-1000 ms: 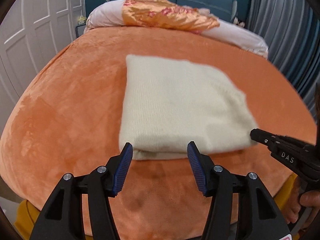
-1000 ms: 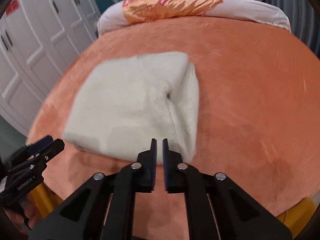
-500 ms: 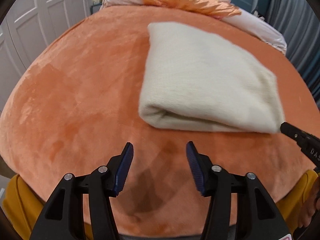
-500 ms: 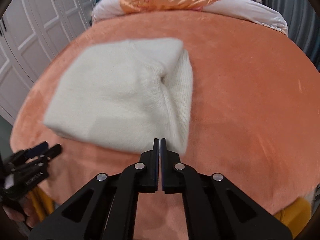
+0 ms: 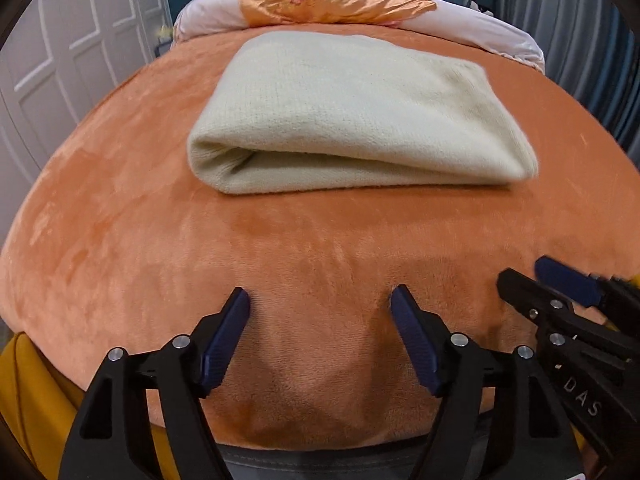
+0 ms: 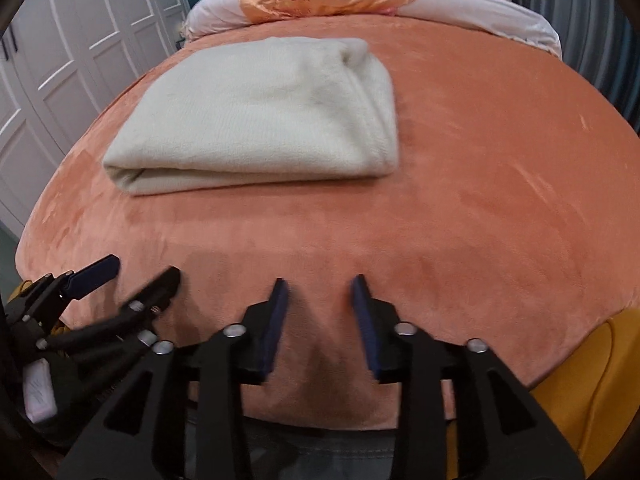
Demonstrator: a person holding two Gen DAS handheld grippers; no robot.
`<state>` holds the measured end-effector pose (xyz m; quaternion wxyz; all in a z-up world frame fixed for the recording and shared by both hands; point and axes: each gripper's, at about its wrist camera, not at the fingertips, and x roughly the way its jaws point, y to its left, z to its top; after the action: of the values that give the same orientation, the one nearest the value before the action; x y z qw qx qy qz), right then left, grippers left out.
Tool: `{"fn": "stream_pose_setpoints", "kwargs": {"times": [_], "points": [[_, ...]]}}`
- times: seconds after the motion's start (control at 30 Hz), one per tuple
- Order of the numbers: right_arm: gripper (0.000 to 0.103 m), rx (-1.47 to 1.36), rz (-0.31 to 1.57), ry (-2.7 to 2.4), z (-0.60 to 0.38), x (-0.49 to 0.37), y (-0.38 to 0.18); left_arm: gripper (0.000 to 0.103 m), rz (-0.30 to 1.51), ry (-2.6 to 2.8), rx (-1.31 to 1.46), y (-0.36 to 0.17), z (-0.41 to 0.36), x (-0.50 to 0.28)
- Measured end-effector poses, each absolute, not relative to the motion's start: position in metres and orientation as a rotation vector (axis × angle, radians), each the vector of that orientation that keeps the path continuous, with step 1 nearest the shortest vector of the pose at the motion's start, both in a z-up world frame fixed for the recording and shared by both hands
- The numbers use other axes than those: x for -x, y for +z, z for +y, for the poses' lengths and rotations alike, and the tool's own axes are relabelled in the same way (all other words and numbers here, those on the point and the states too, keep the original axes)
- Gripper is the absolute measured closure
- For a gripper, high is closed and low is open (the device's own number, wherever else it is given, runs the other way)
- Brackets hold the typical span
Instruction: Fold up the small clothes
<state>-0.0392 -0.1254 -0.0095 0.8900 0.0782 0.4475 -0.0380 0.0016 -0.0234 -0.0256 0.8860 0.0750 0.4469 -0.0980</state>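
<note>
Our left gripper [image 5: 320, 300] has its jaws opening with nothing between them, above bare orange blanket [image 5: 120, 240] near the bed's front edge; our right gripper [image 6: 320, 288] is opening too, also empty. The cream knit garment [image 5: 352, 120] lies folded on the blanket further up the bed, apart from both grippers, its rolled fold facing us. We judge the fold looks done. The risk from here: the plush layers sit thick and loose, so a finger catching the near edge, or one more fold attempted, could spring the stack open
</note>
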Motion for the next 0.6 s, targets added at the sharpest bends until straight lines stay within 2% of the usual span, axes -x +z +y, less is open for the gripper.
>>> {"fn": "stream_pose_setpoints", "kwargs": {"times": [0.07,0.23,0.6], "points": [[0.065,-0.158,0.908,-0.087,-0.125,0.041,-0.012,0.030,0.919,-0.196,-0.152,-0.028,-0.021,-0.001],[0.065,-0.160,0.874,-0.099,-0.123,0.044,-0.016,0.016,0.901,-0.159,-0.131,-0.033,-0.013,-0.004],[0.061,-0.149,0.809,-0.119,-0.120,0.049,-0.022,0.011,0.844,-0.105,-0.104,-0.037,-0.010,-0.006]]}}
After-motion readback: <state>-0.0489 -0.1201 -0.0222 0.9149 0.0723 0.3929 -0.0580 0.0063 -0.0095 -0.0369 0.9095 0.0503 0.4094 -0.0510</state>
